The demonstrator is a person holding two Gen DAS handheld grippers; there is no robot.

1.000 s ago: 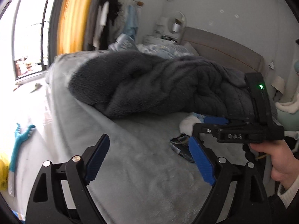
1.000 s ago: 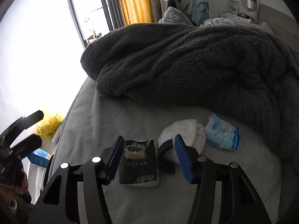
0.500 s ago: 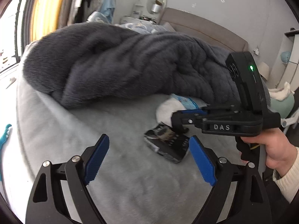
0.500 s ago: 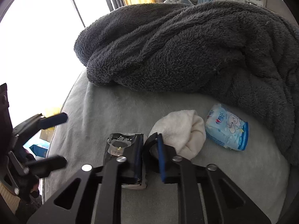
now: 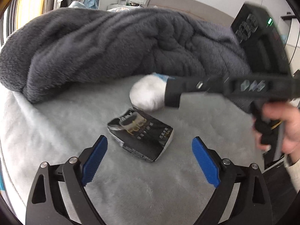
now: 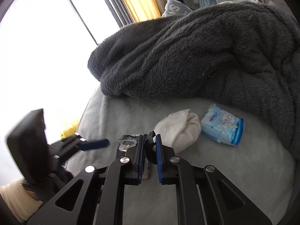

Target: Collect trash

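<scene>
The left claw [image 5: 150, 139] hovers over the bed [image 5: 168, 187] with its jaws opening and nothing pressed between its pads; the black packet [image 5: 140, 136] lies flat just ahead of it, between the two fingers. Lying so flat on plush fabric, the packet could slide away or let the pads pinch bedding instead. Just beyond it sits a white rolled cloth [image 5: 148, 95], easily grabbed by mistake. The right claw [image 6: 150, 136] is clamped on a small black band [image 6: 150, 146]; so thin a hold may slip. To its right, the blue tissue pack [image 6: 223, 124] waits beside the dark blanket [image 6: 187, 56].
</scene>
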